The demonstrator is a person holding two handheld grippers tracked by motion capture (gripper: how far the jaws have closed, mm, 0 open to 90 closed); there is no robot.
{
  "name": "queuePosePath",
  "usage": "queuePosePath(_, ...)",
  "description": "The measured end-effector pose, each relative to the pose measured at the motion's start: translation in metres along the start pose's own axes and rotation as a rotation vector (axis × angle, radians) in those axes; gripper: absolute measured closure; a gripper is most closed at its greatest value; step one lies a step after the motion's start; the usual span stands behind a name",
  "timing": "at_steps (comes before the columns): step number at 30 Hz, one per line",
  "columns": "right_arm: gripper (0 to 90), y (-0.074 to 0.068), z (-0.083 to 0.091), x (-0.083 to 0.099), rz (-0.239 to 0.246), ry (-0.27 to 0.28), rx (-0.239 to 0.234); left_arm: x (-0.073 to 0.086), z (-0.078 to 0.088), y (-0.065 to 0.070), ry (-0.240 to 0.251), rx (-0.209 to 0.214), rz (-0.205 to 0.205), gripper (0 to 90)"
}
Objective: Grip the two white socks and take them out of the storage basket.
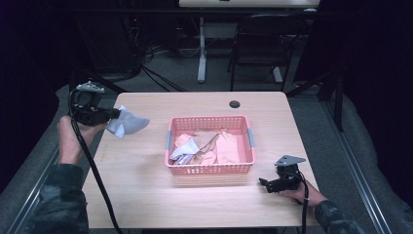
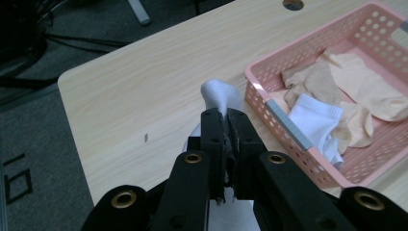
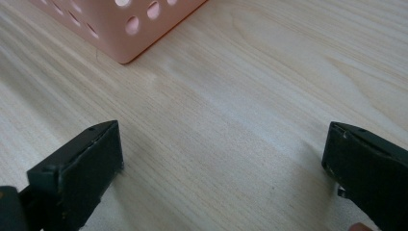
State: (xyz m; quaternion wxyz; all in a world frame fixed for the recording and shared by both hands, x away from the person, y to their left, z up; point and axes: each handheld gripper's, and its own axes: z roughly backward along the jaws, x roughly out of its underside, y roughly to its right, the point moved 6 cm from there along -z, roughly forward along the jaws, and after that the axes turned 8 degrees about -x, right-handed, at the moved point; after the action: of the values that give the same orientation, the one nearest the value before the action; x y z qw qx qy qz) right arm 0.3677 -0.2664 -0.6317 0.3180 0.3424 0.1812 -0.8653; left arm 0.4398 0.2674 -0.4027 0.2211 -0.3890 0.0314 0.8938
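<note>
With the left gripper clamped on a white sock above the surface's left side, apparently clear of the pink basket, lower it flat before releasing, while the right gripper rests wide open nearby.

A light wooden table stands on grey carpet; a black chair sits upper centre, surroundings dark.
</note>
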Motion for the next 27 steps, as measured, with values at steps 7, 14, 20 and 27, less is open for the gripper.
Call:
queuePosePath(7, 0.0, 0.000, 0.000, 0.000, 0.001, 0.000, 0.000, 0.021, -0.018, -0.007, -0.046, -0.033, 0.018, 86.2)
queuePosePath(14, 0.0, 0.000, 0.000, 0.000, 0.000, 0.000, 0.000, 0.043, -0.036, -0.016, -0.090, -0.031, 0.083, 86.2)
queuePosePath(20, 0.0, 0.000, 0.000, 0.000, 0.000, 0.000, 0.000, 0.062, -0.053, -0.019, -0.127, -0.015, 0.117, 86.3)
queuePosePath(27, 0.0, 0.000, 0.000, 0.000, 0.000, 0.000, 0.000, 0.081, -0.078, -0.017, -0.187, 0.002, 0.147, 86.2)
